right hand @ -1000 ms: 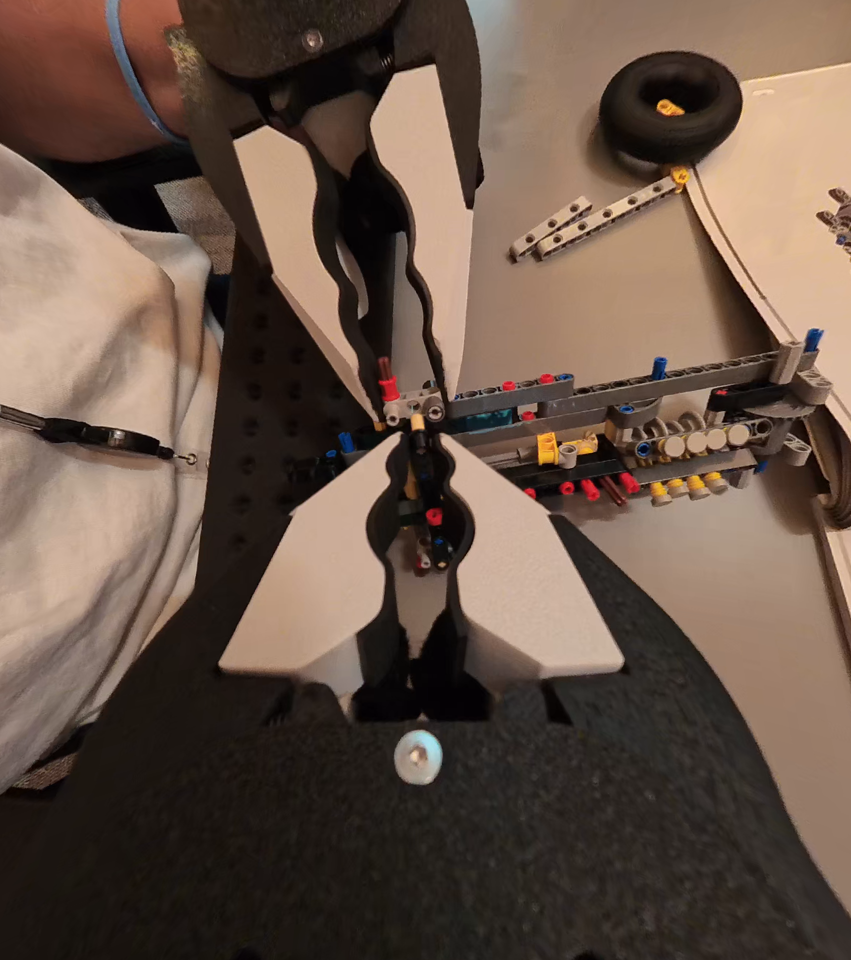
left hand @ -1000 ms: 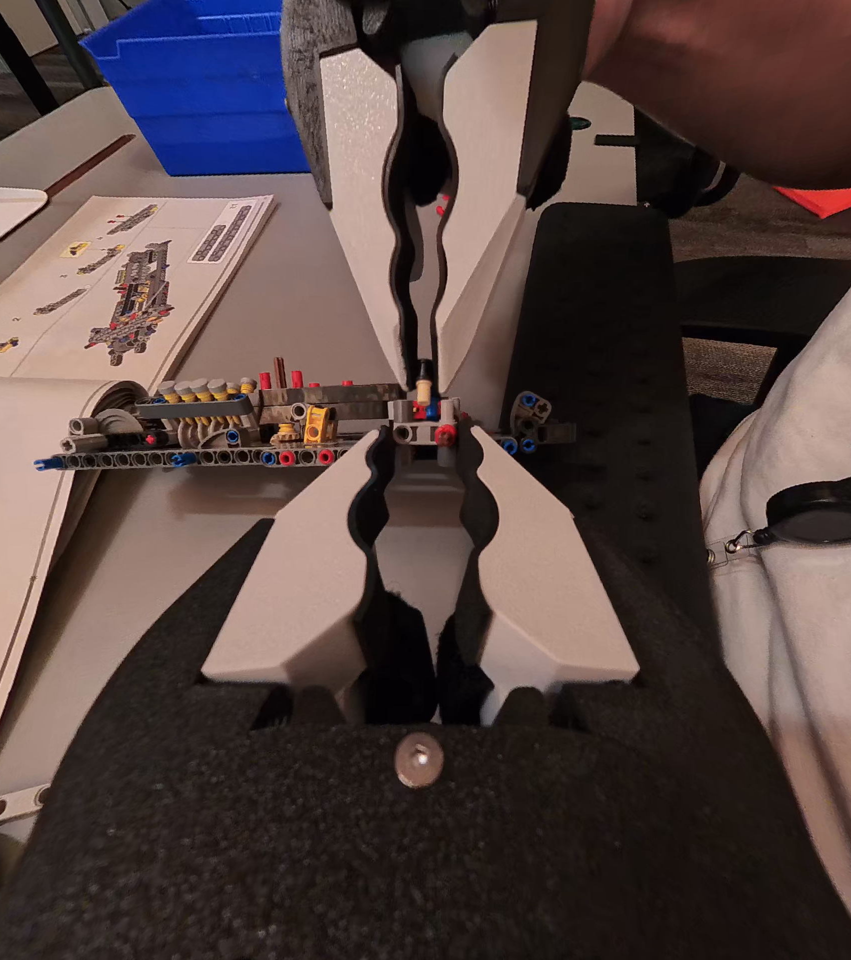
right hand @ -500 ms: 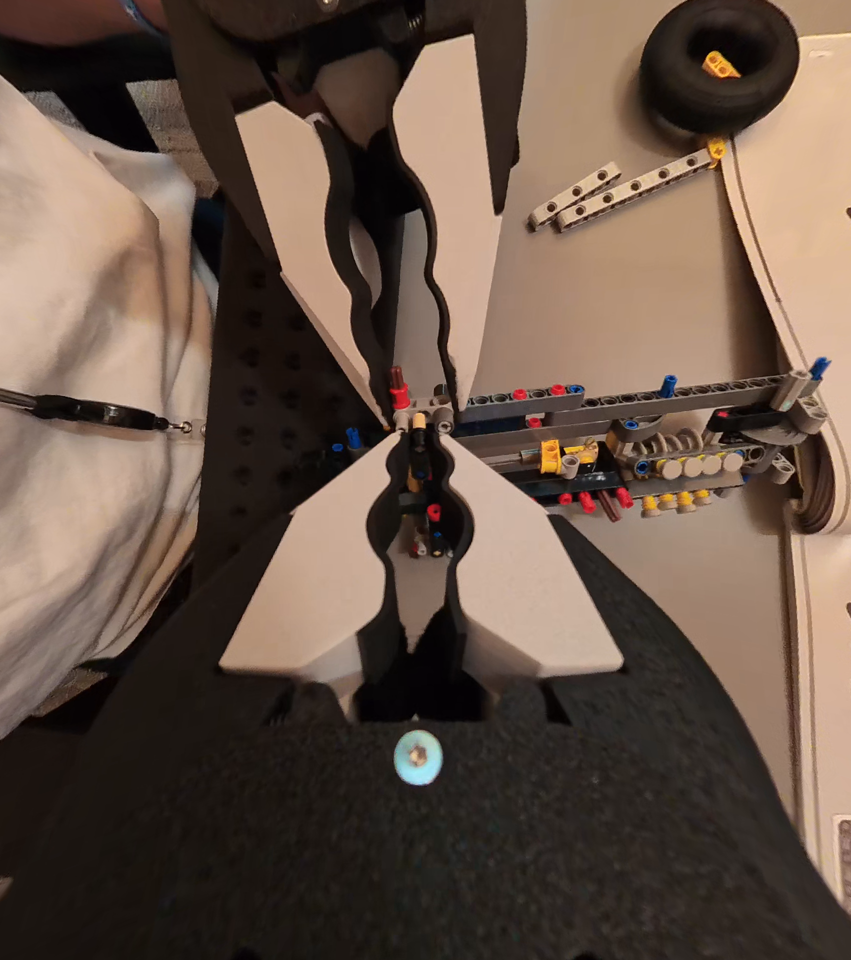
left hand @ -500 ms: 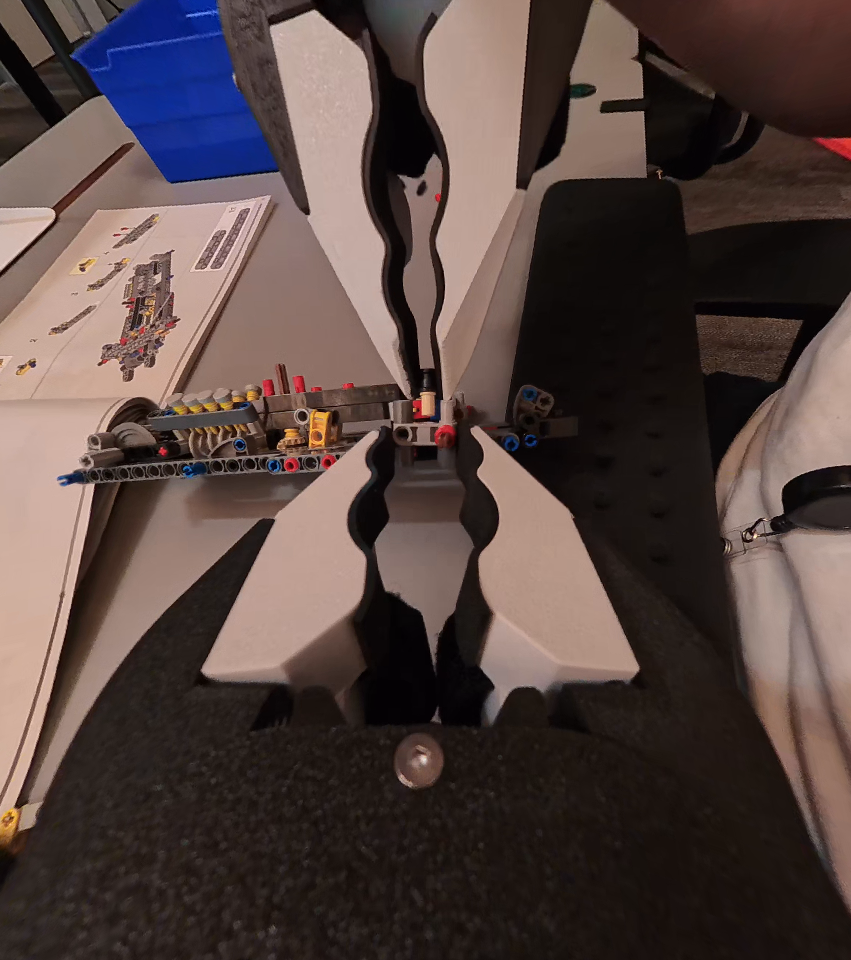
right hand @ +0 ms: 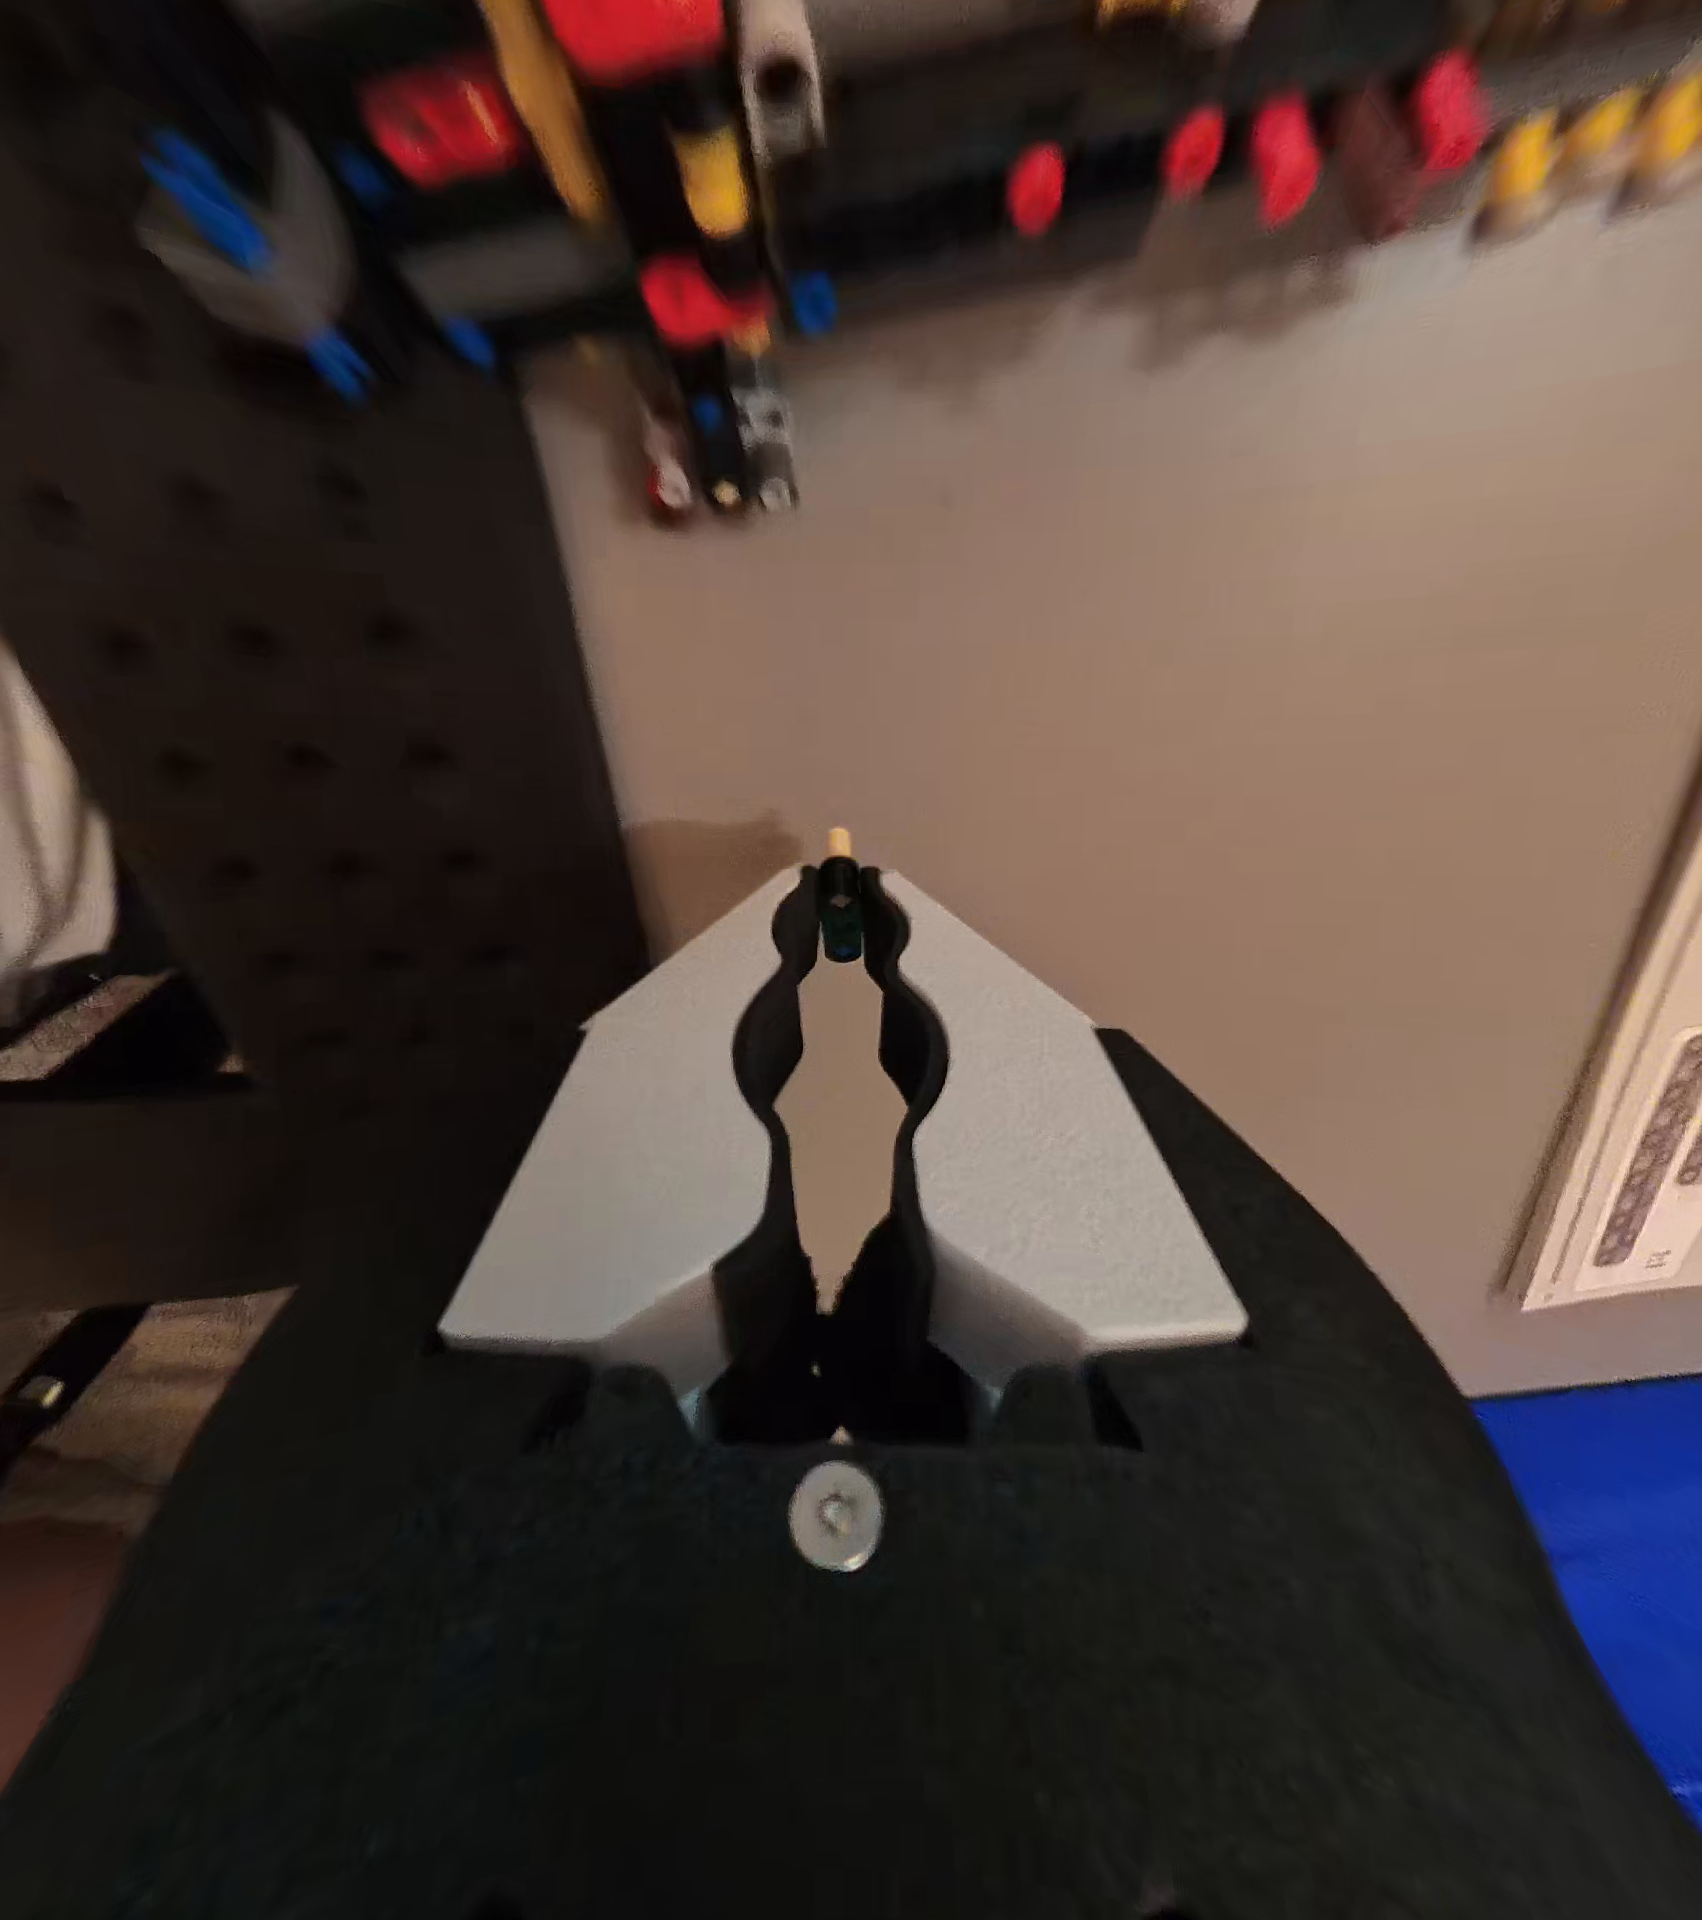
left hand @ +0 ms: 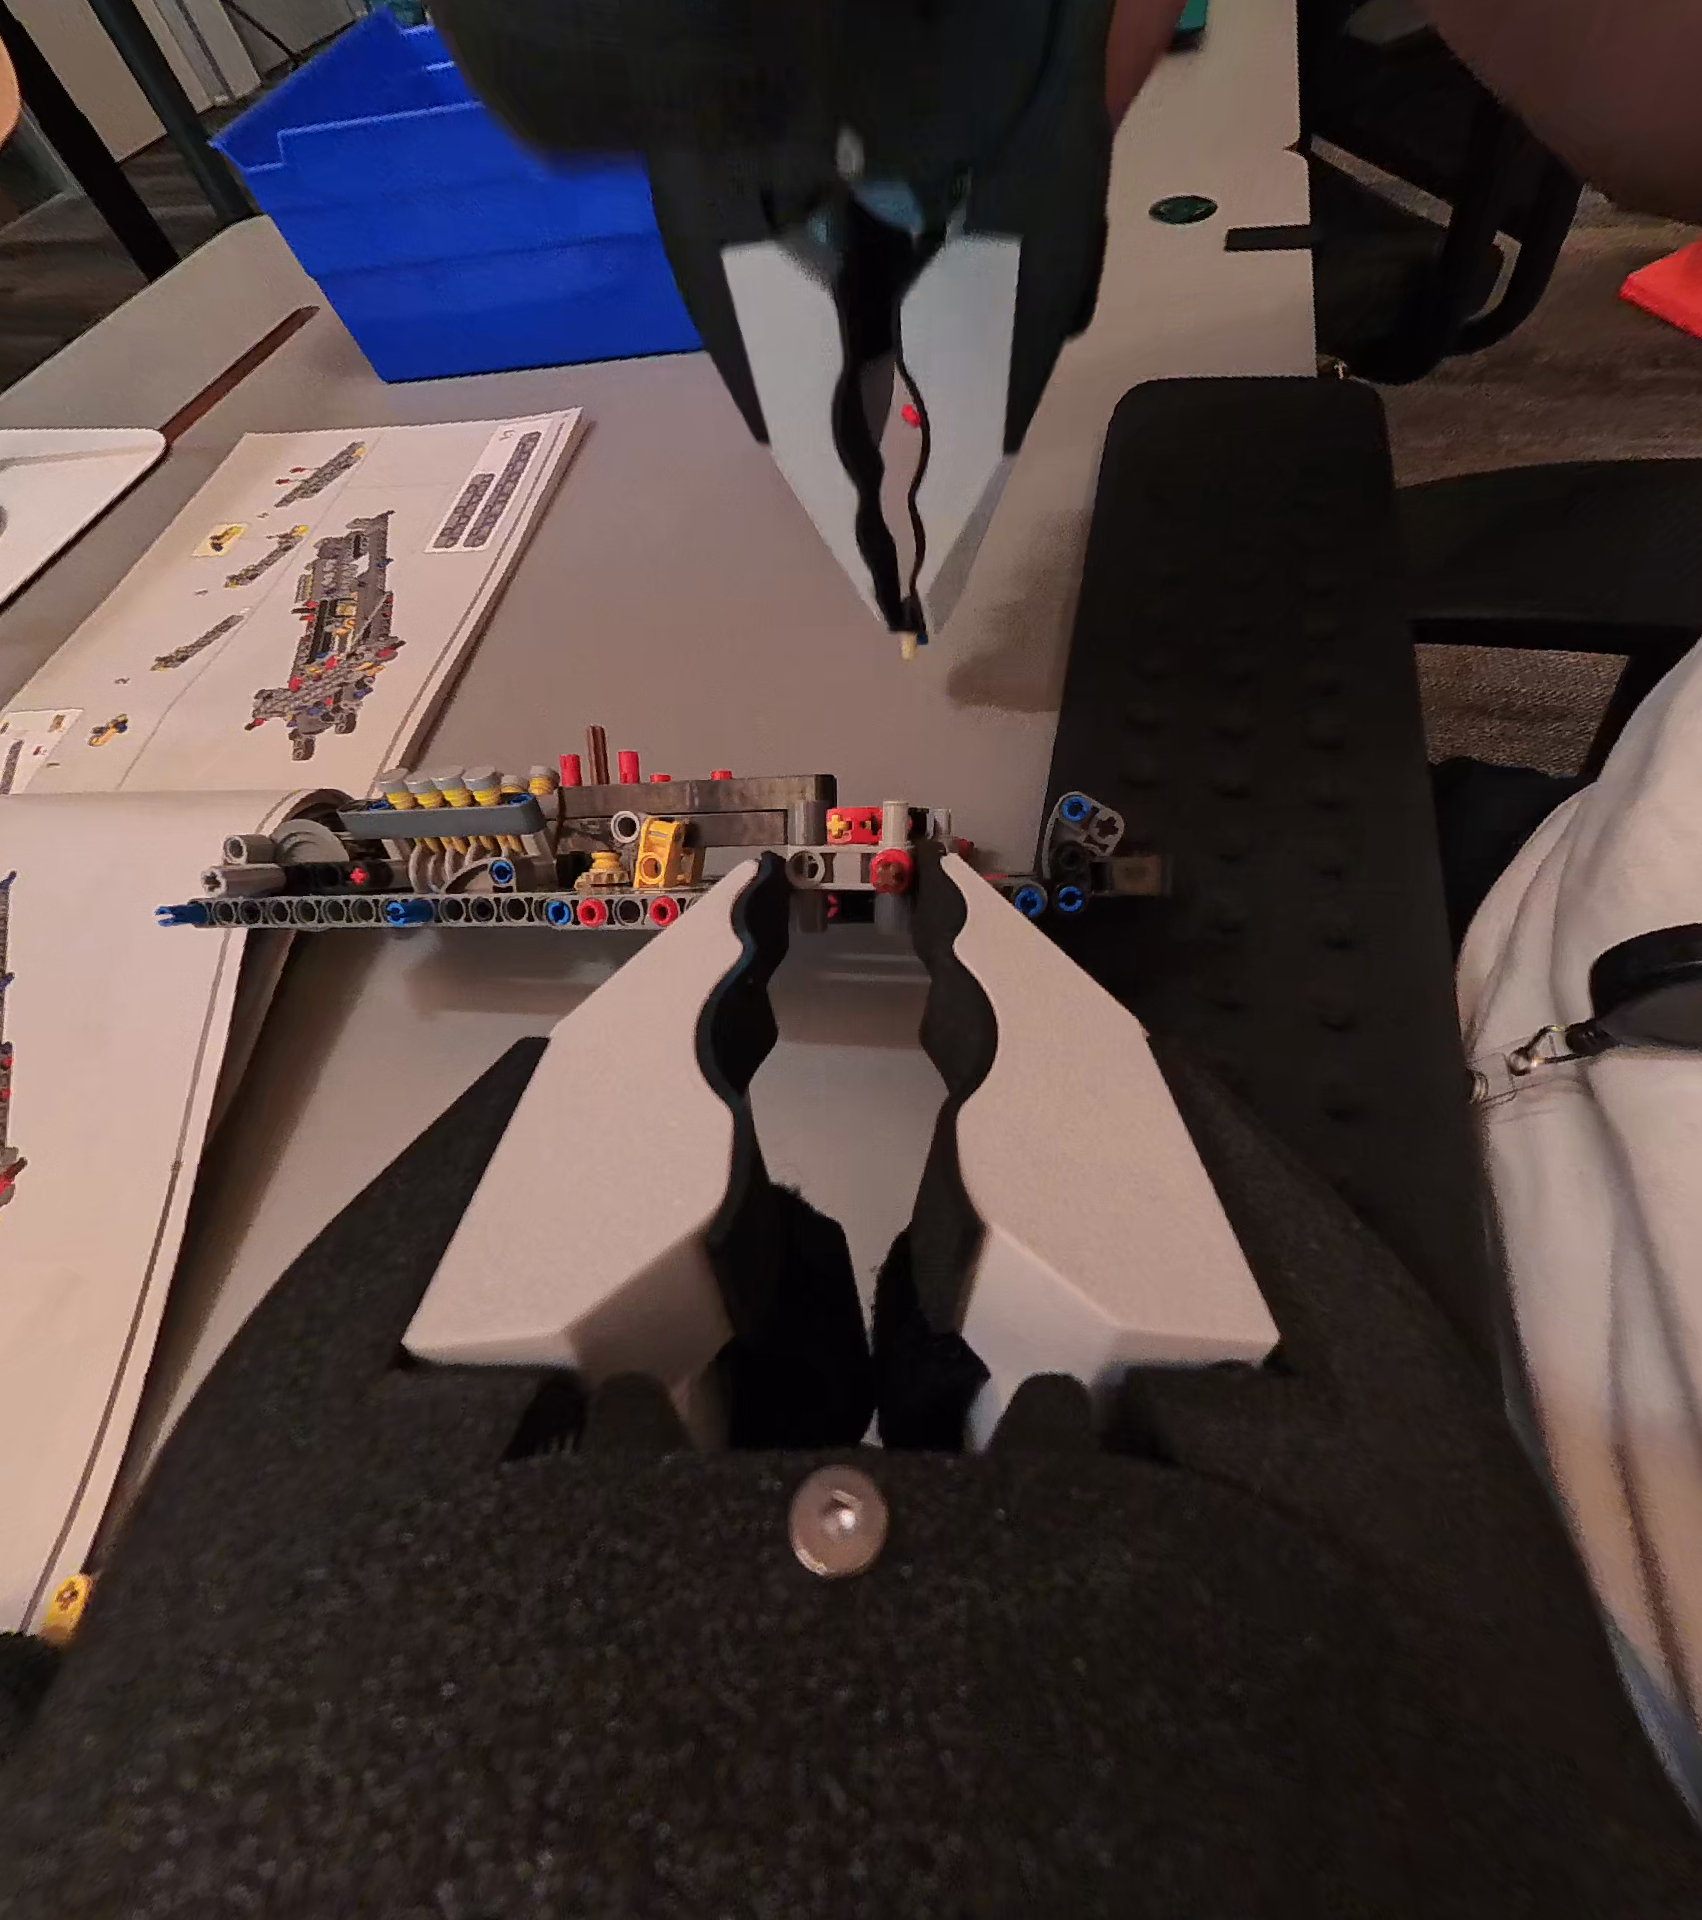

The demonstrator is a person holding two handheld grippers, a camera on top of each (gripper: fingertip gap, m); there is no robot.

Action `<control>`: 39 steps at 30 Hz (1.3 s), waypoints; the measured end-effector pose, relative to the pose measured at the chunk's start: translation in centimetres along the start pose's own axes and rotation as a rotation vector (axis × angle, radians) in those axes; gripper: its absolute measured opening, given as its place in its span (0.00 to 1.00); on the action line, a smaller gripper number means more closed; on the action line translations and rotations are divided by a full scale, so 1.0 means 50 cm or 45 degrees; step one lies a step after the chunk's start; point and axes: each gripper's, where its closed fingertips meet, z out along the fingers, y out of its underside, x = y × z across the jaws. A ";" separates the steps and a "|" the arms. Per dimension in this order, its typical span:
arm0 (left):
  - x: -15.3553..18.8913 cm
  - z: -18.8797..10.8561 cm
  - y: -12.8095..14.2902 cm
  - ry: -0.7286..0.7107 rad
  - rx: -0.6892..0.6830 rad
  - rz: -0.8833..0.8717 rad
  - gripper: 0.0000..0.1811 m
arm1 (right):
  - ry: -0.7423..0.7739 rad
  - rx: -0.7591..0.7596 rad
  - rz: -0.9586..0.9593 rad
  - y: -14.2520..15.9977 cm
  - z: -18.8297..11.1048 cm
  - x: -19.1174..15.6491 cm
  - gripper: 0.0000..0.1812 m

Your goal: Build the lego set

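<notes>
Left gripper (left hand: 852, 883) clamped grey end of lego chassis (left hand: 535, 862) on table (left hand: 722, 582), steadying it. Right gripper (right hand: 839, 883) pinched tan-tipped pin (right hand: 839, 914) (likely awaiting insertion), hovering apart from chassis.

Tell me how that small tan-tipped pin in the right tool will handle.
Probably light and rigid: the pin is tiny, pinched at the right tool's very tips. Likely easy to drop, since little of it is gripped. It looks round, so it may roll on the table.
</notes>
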 end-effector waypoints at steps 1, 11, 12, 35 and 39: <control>-0.001 0.000 0.000 -0.002 0.001 0.001 0.12 | -0.008 -0.035 0.003 0.011 0.015 0.000 0.04; -0.001 -0.001 0.001 -0.013 0.009 -0.008 0.12 | 0.062 0.093 -0.034 -0.018 0.037 0.014 0.04; -0.001 -0.001 0.002 -0.013 0.009 -0.009 0.12 | 0.067 0.124 -0.032 -0.021 0.035 0.015 0.04; -0.008 -0.001 -0.007 -0.055 0.021 -0.009 0.12 | -0.082 0.920 -0.050 -0.148 -0.101 -0.028 0.04; -0.002 -0.001 -0.011 -0.033 0.030 -0.001 0.12 | -0.030 1.135 -0.142 -0.211 -0.142 -0.051 0.03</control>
